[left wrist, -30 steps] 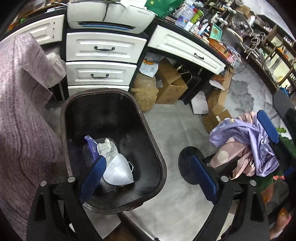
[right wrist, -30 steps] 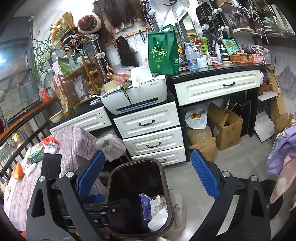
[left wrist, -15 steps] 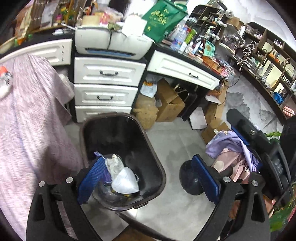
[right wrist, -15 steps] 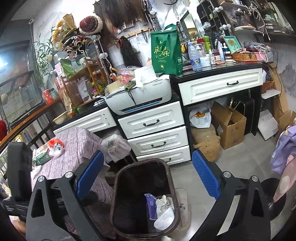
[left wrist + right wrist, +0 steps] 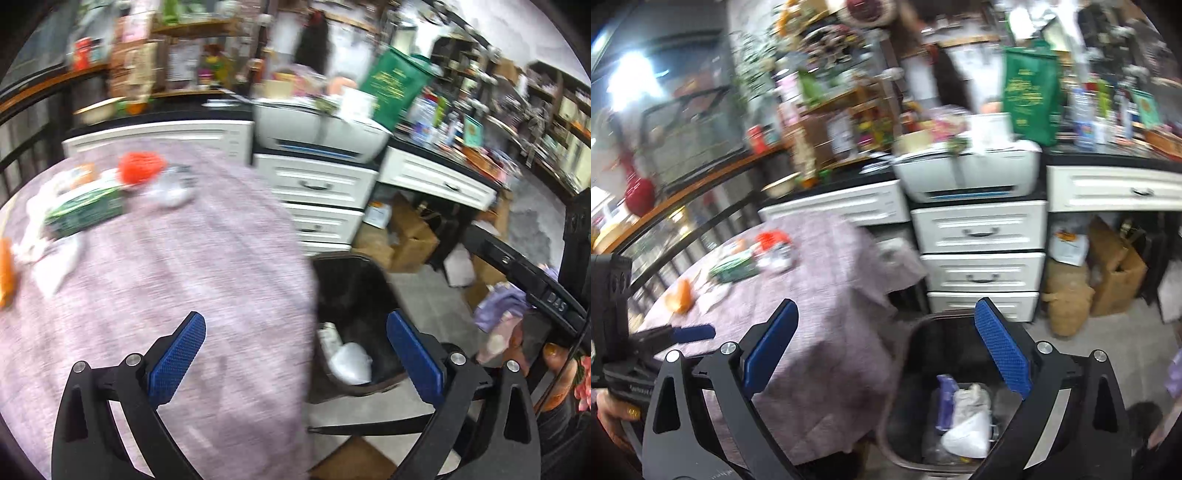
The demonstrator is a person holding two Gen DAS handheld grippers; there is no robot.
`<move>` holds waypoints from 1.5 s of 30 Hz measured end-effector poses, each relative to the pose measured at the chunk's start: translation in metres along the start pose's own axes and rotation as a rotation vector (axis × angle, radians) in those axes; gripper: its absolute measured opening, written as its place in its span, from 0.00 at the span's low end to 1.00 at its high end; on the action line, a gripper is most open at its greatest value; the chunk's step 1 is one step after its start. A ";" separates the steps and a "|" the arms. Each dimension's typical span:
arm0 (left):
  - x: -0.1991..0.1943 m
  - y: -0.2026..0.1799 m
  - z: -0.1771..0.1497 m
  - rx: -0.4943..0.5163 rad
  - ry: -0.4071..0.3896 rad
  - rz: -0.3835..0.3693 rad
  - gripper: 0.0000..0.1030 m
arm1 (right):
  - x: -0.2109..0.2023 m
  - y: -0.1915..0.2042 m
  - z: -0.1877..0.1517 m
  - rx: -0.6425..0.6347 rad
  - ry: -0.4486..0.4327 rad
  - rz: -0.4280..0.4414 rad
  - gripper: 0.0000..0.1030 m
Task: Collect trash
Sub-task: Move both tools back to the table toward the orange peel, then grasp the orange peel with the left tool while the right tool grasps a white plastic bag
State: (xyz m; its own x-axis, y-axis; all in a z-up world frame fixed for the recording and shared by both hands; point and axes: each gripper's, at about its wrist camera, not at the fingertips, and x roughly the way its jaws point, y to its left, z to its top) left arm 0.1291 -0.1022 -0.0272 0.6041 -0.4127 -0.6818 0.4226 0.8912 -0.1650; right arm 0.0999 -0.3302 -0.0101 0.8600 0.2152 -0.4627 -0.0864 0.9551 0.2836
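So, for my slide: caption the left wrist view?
Empty left gripper, jaws opening, over purple-clothed table beside trash bin.

Sitting on the floor at 3 o'clock from the purple cloth table: a dark trash bin (image 5: 916, 373), standing upright, open on top. Lying inside at the bottom: a white mask (image 5: 967, 430), crumpled paper (image 5: 971, 397), a purple wrapper (image 5: 945, 402). Waiting on the cloth at 10 o'clock: a green pack (image 5: 86, 210), an orange-red bag (image 5: 142, 168), white scraps (image 5: 55, 264).

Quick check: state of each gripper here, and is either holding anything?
Left gripper: jaws opening wide, nothing between them.
Right gripper: open, holding nothing.
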 end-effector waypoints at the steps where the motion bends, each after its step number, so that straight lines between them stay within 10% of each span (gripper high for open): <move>1: -0.006 0.010 -0.002 -0.016 -0.007 0.020 0.95 | 0.005 0.011 0.001 -0.021 0.012 0.023 0.92; 20: -0.074 0.257 -0.031 -0.473 -0.055 0.391 0.94 | 0.114 0.192 -0.004 -0.287 0.277 0.334 0.92; 38: -0.019 0.298 0.001 -0.489 0.043 0.444 0.94 | 0.244 0.298 -0.004 -0.472 0.473 0.382 0.92; 45: -0.026 0.303 0.007 -0.499 -0.010 0.489 0.72 | 0.273 0.323 -0.014 -0.577 0.499 0.304 0.63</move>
State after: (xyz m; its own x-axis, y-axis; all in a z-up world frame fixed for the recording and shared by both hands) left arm 0.2467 0.1774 -0.0543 0.6529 0.0579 -0.7552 -0.2586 0.9542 -0.1504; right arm 0.3001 0.0402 -0.0563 0.4442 0.4164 -0.7933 -0.6417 0.7658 0.0426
